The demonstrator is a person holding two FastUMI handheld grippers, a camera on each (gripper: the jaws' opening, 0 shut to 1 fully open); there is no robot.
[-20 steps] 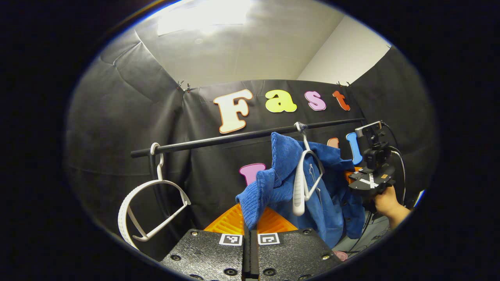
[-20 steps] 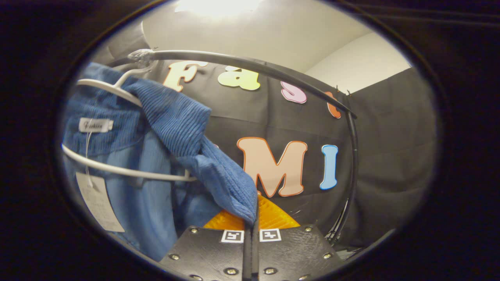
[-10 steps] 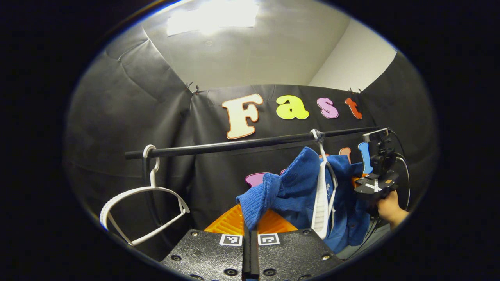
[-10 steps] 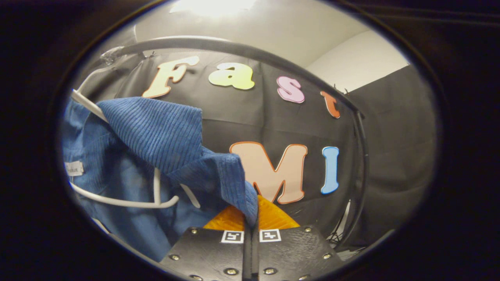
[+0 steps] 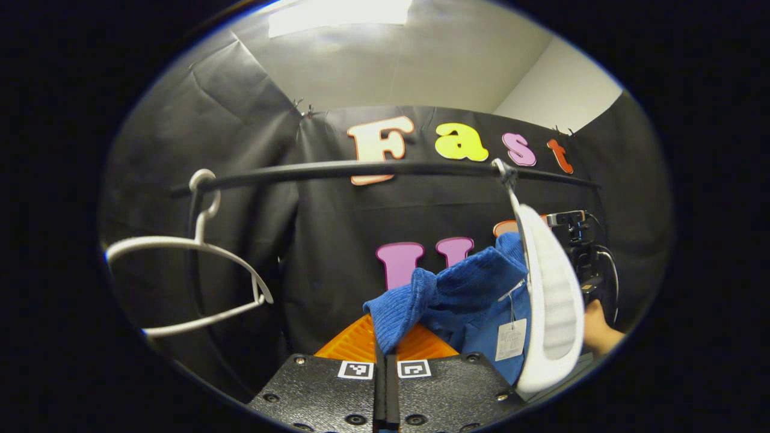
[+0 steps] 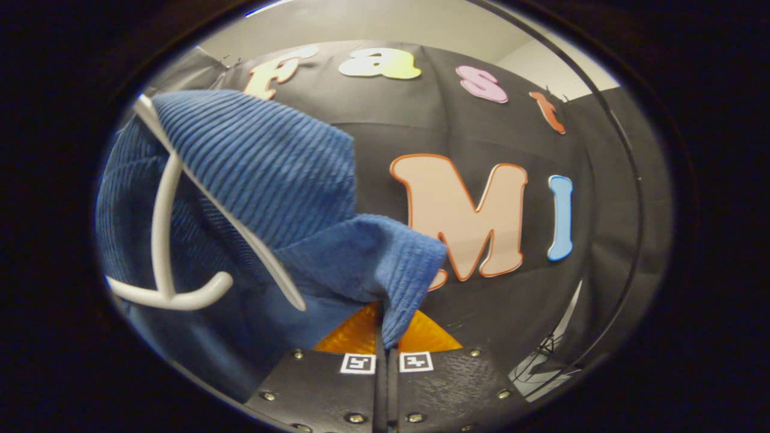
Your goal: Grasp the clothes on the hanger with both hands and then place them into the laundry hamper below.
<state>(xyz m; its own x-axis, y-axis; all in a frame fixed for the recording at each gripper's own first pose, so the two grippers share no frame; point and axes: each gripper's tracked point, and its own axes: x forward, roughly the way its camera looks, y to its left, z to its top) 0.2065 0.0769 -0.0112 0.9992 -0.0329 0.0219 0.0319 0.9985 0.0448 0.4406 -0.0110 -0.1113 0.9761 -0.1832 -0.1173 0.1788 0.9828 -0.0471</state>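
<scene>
Though unreadable, tag point(image 5: 510, 340) on garment point(image 5: 463, 288)

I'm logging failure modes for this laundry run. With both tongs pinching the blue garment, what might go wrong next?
1. The blue ribbed corduroy garment lies draped over the white plastic hanger, so pulling down may drag that hanger off the black rail.
2. The left tongs and right tongs each pinch just a small fold of cloth; it might slip out.
3. The paper tag dangles on its string beside the hanger and could snag.
</scene>
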